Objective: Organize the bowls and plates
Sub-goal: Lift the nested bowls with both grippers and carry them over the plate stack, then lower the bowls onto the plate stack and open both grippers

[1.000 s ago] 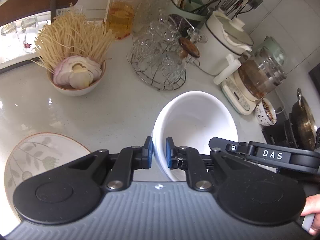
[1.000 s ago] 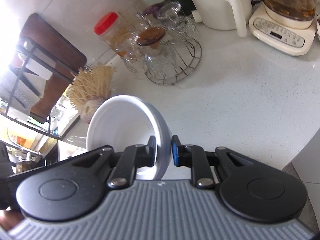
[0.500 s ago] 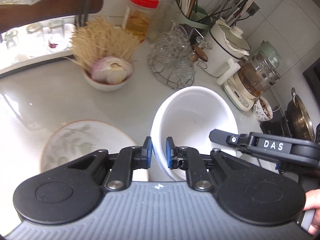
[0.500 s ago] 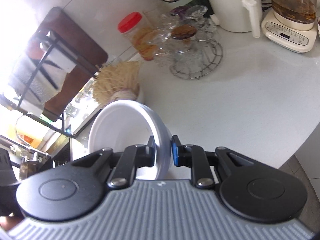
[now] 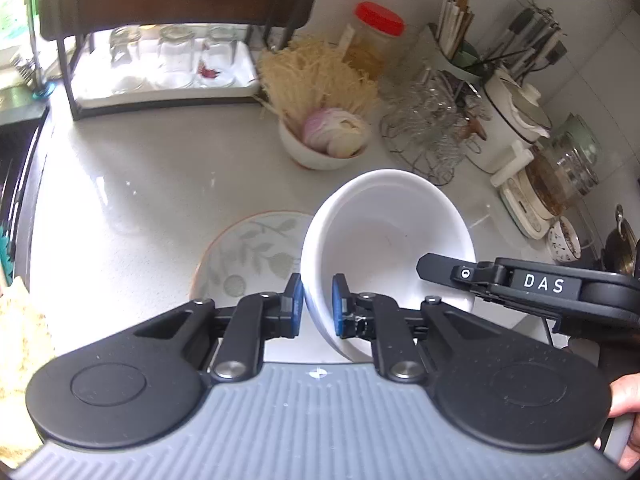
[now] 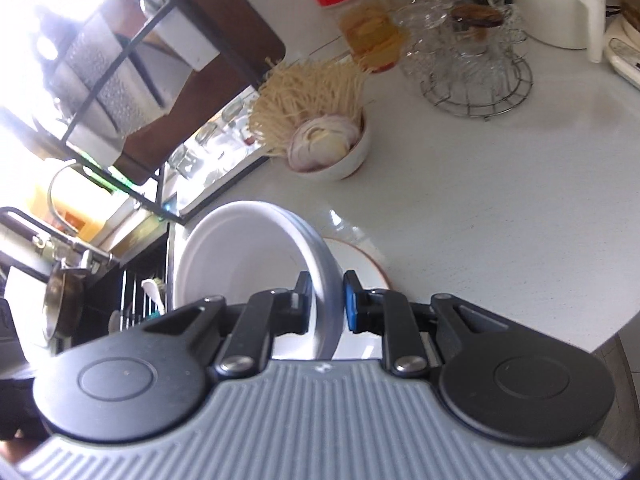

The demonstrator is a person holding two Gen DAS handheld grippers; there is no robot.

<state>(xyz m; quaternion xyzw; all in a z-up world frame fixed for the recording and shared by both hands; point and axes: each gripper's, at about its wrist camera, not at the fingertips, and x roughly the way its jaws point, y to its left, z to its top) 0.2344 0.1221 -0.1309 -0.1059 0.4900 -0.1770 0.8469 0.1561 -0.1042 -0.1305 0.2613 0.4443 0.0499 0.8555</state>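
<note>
Jaws of both grippers — left gripper (image 5: 316, 304), right gripper (image 6: 326, 306) — are pinching the round white ceramic bowl (image 5: 384, 240), which is now arriving over the leaf-patterned plate (image 5: 248, 256) — stacking seems next.

- Left wrist view: bare counter (image 5: 132, 184) across left and centre of frame, passable.
- Leaf-pattern plate (image 5: 248, 256) lies flat at lower centre, low obstacle, partly hidden behind the white bowl (image 5: 384, 240).
- Noodle-and-onion bowl (image 5: 324, 136) stands at upper centre.
- Wire rack of glasses (image 5: 424, 136) just right of it; narrow gap between.
- Shelf rack with jars (image 5: 168, 60) blocks upper left.
- Kettle and appliances (image 5: 532, 168) crowd the right edge.
- Right wrist view: open counter (image 6: 500, 200) on the right half.
</note>
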